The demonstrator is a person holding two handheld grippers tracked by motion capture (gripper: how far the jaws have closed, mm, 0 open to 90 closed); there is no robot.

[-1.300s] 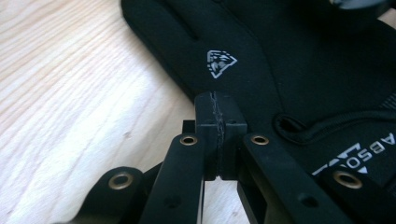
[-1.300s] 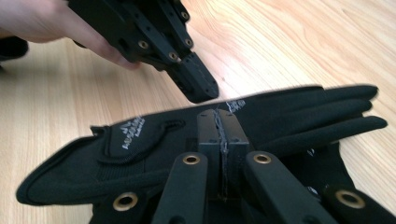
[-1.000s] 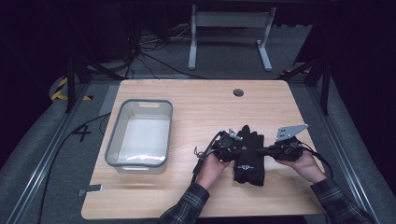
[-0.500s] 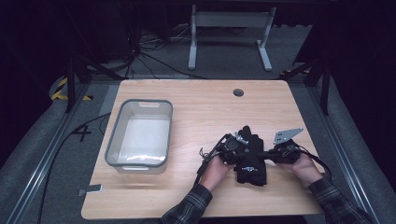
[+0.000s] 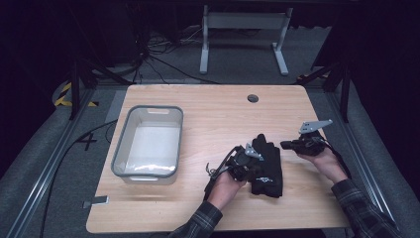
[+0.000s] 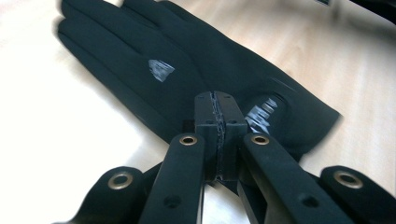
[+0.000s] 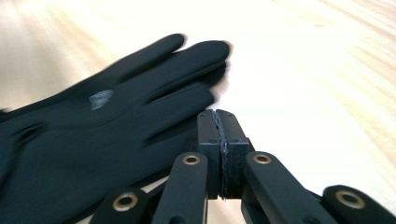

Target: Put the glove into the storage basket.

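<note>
Black glove, logo print unreadable

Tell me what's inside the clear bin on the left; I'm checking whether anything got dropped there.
The clear bin looks empty: its pale bottom shows through, with glare near the front wall. The black gloves lie outside it on the table.

The room is dark. A light wooden table stands on a grey floor. Far behind it stands a grey metal stand. Black cables lie on the far floor. Yellow and black tape marks the left.
</note>
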